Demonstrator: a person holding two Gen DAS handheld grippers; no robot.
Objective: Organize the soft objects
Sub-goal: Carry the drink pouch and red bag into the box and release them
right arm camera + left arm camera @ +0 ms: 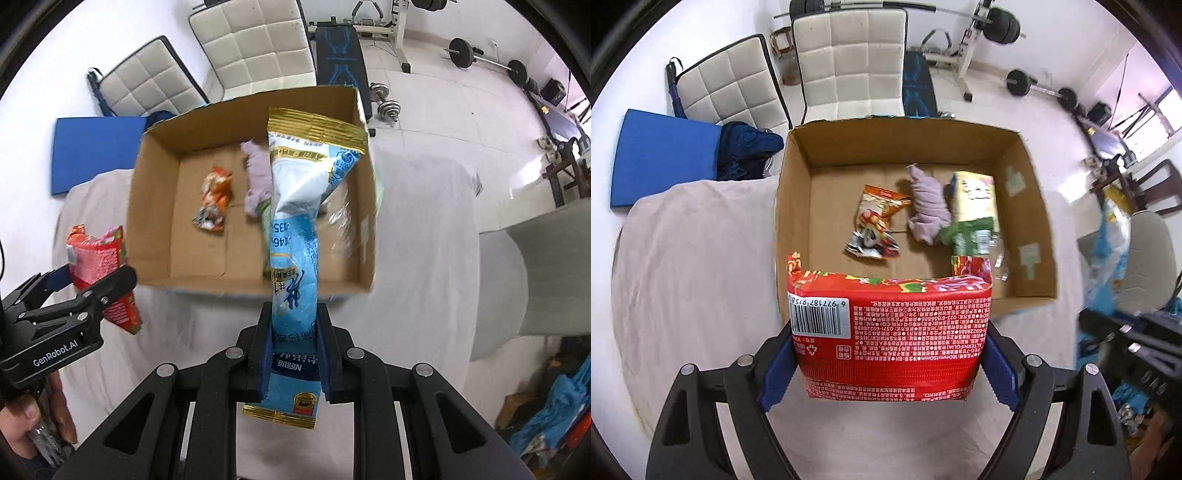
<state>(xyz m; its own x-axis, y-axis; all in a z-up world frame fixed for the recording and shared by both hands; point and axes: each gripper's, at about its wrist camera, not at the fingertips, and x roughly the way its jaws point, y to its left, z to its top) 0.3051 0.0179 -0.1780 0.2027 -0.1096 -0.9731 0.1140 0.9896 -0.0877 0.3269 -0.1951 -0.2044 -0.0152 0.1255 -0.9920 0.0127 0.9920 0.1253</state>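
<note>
My left gripper [886, 354] is shut on a red tissue pack [890, 332] and holds it just before the near wall of an open cardboard box [798, 177]. It also shows at the left of the right wrist view [96, 273]. My right gripper [293, 347] is shut on a light-blue Nestle pouch [295, 229], held upright over the box's near wall [155, 206]. In the box lie an orange snack bag [879, 221], a lilac soft toy [929, 206] and a yellow-green pack [975, 210].
The box stands on a table under a pale cloth [701, 258]. Two white padded chairs [849, 62] stand behind it, with a blue mat [661, 155] and dark blue fabric [746, 147]. Gym weights [1001, 26] lie on the floor at the back.
</note>
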